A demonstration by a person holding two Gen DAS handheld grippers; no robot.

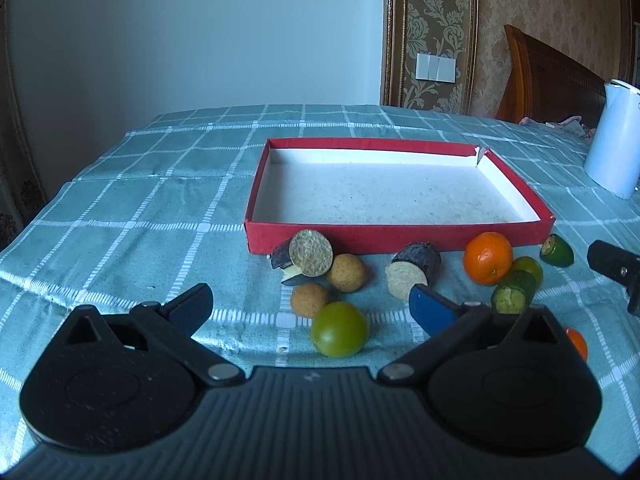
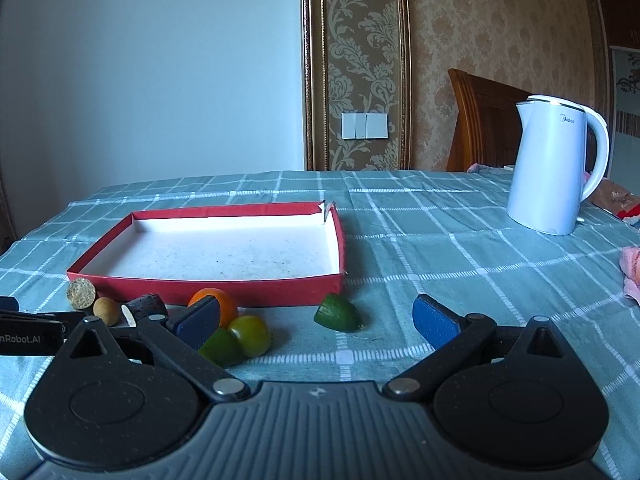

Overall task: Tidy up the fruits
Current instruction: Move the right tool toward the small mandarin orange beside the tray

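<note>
An empty red tray [image 1: 400, 236] with a white inside lies on the checked cloth; it also shows in the right wrist view [image 2: 240, 282]. In front of it lie several fruits: a green round fruit [image 1: 339, 329], two brown balls [image 1: 347, 273], two dark cut pieces [image 1: 416, 266], an orange [image 1: 488, 258] and green cut pieces [image 1: 514, 292]. My left gripper [image 1: 310, 306] is open just above the green round fruit. My right gripper [image 2: 316, 318] is open near a green wedge [image 2: 338, 312], with the orange [image 2: 224, 304] behind its left finger.
A white electric kettle [image 2: 556, 168] stands at the back right of the table. A pink cloth [image 2: 630, 272] lies at the right edge. A wooden chair back [image 2: 480, 120] is behind the table. The right gripper's body shows at the right in the left wrist view [image 1: 616, 268].
</note>
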